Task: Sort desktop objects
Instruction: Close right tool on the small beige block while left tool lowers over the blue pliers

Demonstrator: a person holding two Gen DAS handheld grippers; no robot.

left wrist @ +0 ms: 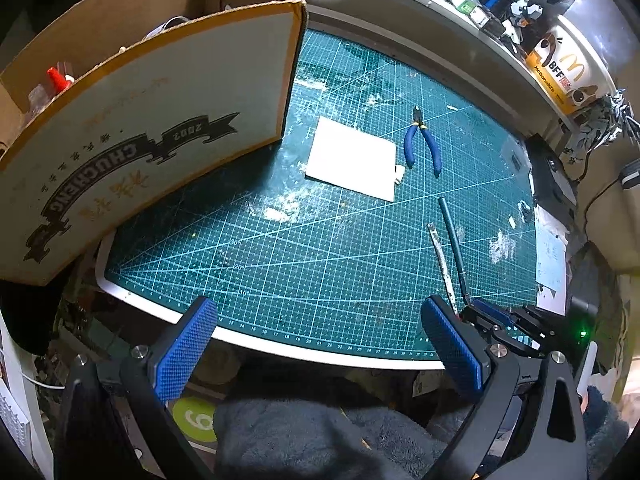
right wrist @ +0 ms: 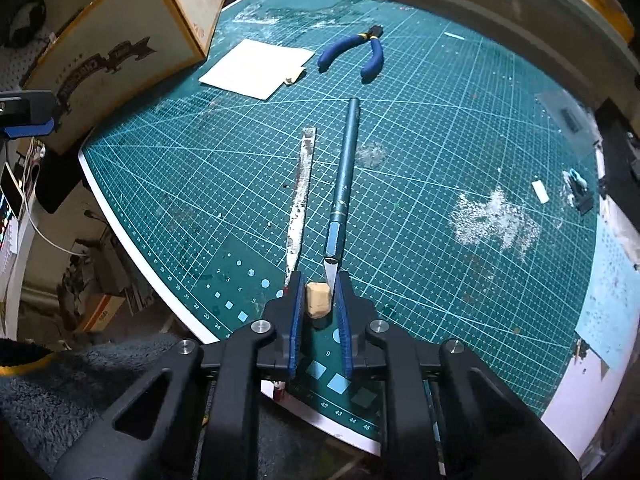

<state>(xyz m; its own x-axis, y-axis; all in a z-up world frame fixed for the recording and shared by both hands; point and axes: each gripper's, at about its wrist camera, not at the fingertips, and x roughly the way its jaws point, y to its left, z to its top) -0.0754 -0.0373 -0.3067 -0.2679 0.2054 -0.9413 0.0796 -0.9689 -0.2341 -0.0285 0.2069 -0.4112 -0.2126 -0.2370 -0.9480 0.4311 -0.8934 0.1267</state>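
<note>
On the green cutting mat (right wrist: pixel 440 128) lie blue-handled pliers (right wrist: pixel 362 50), a white card (right wrist: pixel 258 68), a flat metal file (right wrist: pixel 300 196) and a blue craft knife (right wrist: pixel 342 188). My right gripper (right wrist: pixel 318 300) is shut on a small tan block (right wrist: pixel 318 300) at the mat's near edge, next to the knife's blade tip. My left gripper (left wrist: pixel 320 332) is open and empty above the mat's near edge. From the left wrist I see the pliers (left wrist: pixel 422 140), the card (left wrist: pixel 352 158), the file (left wrist: pixel 440 260), the knife (left wrist: pixel 454 240) and the right gripper (left wrist: pixel 500 324). A cardboard box (left wrist: pixel 140 128) stands open at the left.
The box (right wrist: pixel 120 48) holds a red-capped item (left wrist: pixel 56 78). A shelf at the back carries model figures and a McDonald's box (left wrist: pixel 560 76). White dust (right wrist: pixel 492 220) and scraps lie on the right of the mat. A pale blue sheet (right wrist: pixel 612 304) lies at its right edge.
</note>
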